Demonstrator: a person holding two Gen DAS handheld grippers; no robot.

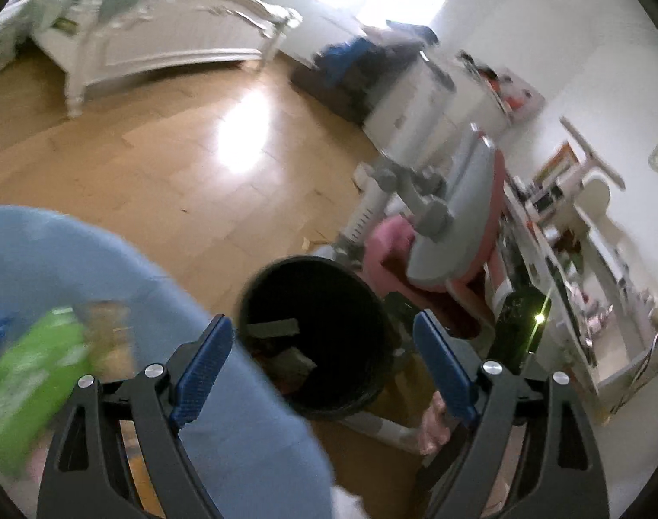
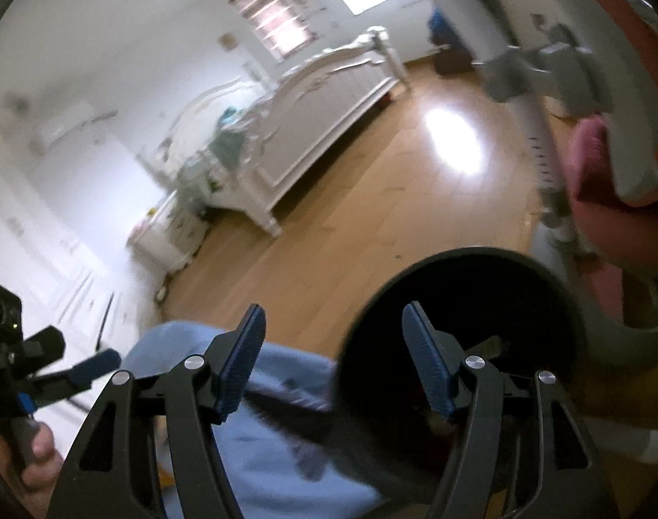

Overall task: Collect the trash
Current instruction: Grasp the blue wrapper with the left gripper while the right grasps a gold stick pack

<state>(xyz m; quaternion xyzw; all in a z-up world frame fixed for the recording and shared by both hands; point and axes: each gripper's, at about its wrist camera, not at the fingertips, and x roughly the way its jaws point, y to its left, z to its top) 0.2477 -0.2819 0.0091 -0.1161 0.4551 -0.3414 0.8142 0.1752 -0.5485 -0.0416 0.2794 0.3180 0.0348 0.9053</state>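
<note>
A bedroom with a wood floor [image 1: 164, 164]: one white bed [image 1: 156, 39], one grey-and-pink chair [image 1: 454, 216] and one cluttered desk [image 1: 558, 251]. One black trash bin [image 1: 316, 333] stands on the floor by the chair, with a few scraps in its bottom. A blurred green packet [image 1: 30, 372] shows at the left over a blue-clad leg [image 1: 242, 411]. The left tongs [image 1: 322, 367] are spread wide, holding nothing, above the bin. The right tongs [image 2: 333, 357] are also spread and empty, at the bin's rim.
</note>
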